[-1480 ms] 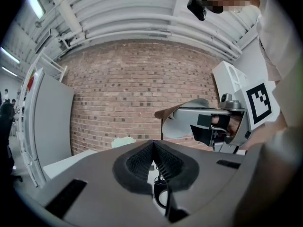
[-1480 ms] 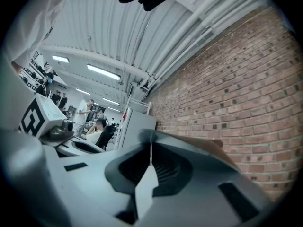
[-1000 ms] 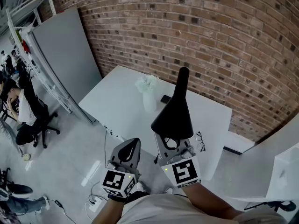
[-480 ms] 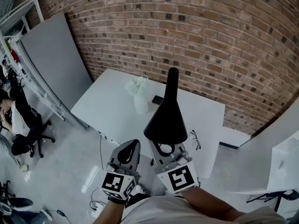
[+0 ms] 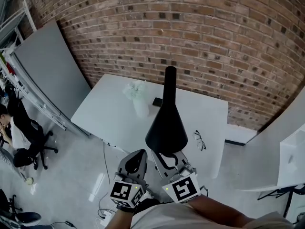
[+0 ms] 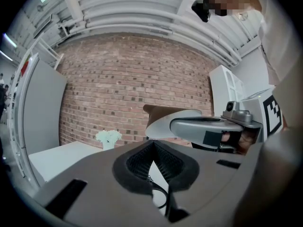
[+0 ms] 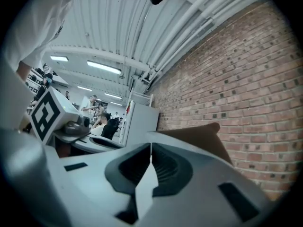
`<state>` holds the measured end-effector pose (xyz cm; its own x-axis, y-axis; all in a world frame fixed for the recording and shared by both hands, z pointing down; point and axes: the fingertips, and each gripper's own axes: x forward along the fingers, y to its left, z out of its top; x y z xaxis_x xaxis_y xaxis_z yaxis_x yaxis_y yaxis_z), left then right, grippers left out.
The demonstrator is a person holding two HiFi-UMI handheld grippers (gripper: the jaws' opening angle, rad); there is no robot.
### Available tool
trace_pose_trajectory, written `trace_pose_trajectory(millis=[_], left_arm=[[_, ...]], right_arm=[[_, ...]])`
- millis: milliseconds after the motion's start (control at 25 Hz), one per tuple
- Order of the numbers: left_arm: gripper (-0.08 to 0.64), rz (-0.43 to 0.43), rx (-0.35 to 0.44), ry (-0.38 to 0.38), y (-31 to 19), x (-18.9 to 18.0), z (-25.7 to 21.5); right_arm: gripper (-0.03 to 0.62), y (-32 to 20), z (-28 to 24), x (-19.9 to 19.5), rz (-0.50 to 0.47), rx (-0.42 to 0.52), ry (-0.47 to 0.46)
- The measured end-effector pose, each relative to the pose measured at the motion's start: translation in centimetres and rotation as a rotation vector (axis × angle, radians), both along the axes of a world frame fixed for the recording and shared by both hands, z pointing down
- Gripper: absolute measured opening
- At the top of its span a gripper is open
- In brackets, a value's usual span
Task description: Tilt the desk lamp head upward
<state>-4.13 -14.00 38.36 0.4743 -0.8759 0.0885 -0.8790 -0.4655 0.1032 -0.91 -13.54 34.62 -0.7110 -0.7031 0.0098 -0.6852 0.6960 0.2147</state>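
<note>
The black cone-shaped lamp head (image 5: 166, 128) rises over the white table (image 5: 114, 120), its neck (image 5: 169, 82) pointing toward the brick wall. My right gripper (image 5: 167, 157) sits just under the cone's wide rim, which hides its tips in the head view. In the right gripper view the right gripper (image 7: 151, 145) is shut with nothing between the pads, and the lamp head (image 7: 203, 136) lies just beyond. My left gripper (image 5: 138, 154) hangs beside it to the left, apart from the lamp. The left gripper view shows the left gripper (image 6: 153, 143) shut and empty.
A white vase of flowers (image 5: 138, 99), a small dark flat object (image 5: 157, 101) and a pair of glasses (image 5: 199, 140) lie on the table. A grey panel (image 5: 45, 66) leans at the left. A person sits on a chair (image 5: 16, 137) farther left. A white shelf unit (image 5: 291, 159) stands at the right.
The head view has shifted, so table and lamp sit more to the left in frame. Both grippers have dropped toward the bottom edge. The right gripper stays under the lamp's rim.
</note>
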Motion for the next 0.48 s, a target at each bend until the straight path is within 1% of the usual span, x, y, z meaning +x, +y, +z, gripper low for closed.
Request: trace_pose_trajectory(millis=[240, 360, 480], left_arm=[[0.008, -0.041, 0.0, -0.017, 0.8, 0.2, 0.6], [0.008, -0.069, 0.008, -0.021, 1.1, 0.2, 0.8], [0.008, -0.083, 0.025, -0.024, 1.0, 1.1, 1.2]], right_arm=[[0.02, 0.1, 0.4, 2.2, 0.021, 0.002, -0.041], [0.02, 0.3, 1.0, 3.4, 0.031, 0.008, -0.03], [0.02, 0.4, 1.8, 4.8, 0.025, 0.029, 0.0]])
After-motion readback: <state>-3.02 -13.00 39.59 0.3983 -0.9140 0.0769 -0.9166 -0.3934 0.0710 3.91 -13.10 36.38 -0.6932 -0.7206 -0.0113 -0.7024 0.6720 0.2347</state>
